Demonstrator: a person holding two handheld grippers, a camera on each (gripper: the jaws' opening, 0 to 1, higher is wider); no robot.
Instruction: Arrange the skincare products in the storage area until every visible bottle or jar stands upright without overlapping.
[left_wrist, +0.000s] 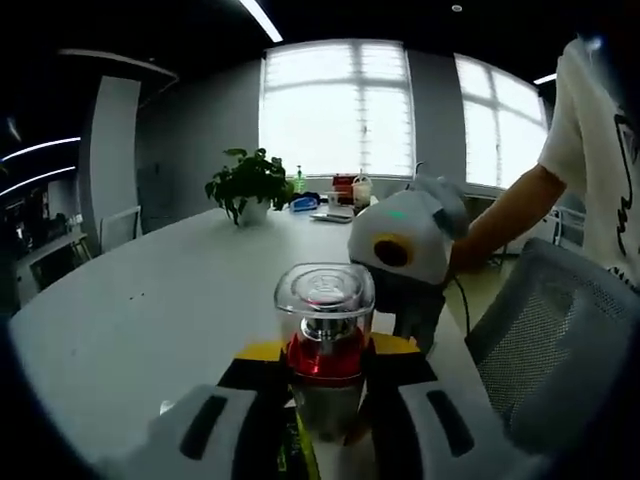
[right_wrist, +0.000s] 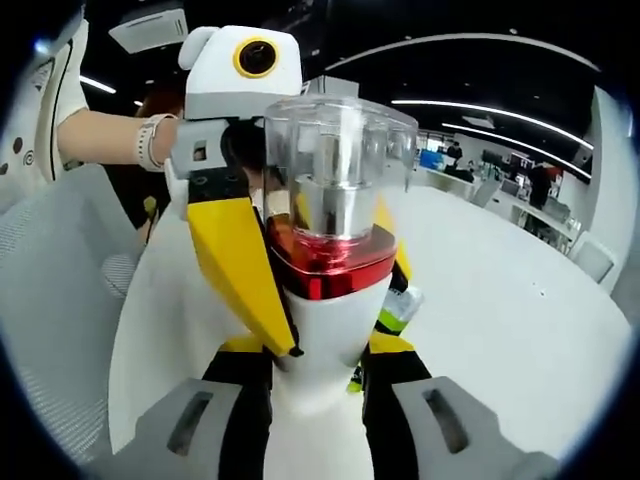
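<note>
Left tool (left_wrist: 325, 425) rises from six o'clock in the left gripper view, its yellow-tipped jaws closed against the sides of a skincare bottle (left_wrist: 324, 340) with a clear cap, a red collar and a pale body. That bottle stands upright between the jaws, above the white counter (left_wrist: 130, 310). At two o'clock the right tool (left_wrist: 405, 245) comes in, carried on a person's bare forearm (left_wrist: 505, 215); a potted plant (left_wrist: 248, 185) sits far back at eleven o'clock, near the window.

In the right gripper view the same bottle (right_wrist: 335, 250) sits at centre, with the right tool (right_wrist: 320, 420) clenched on its white lower body, and the left tool (right_wrist: 240, 180) reaching in from eleven o'clock, one yellow jaw lying along the red collar.

Judging by this, the step in hand is a two-tool handover or steadying of one bottle. Next, one tool should release while the other lowers the bottle base-first onto a free patch of counter; the storage area itself I cannot make out.
</note>
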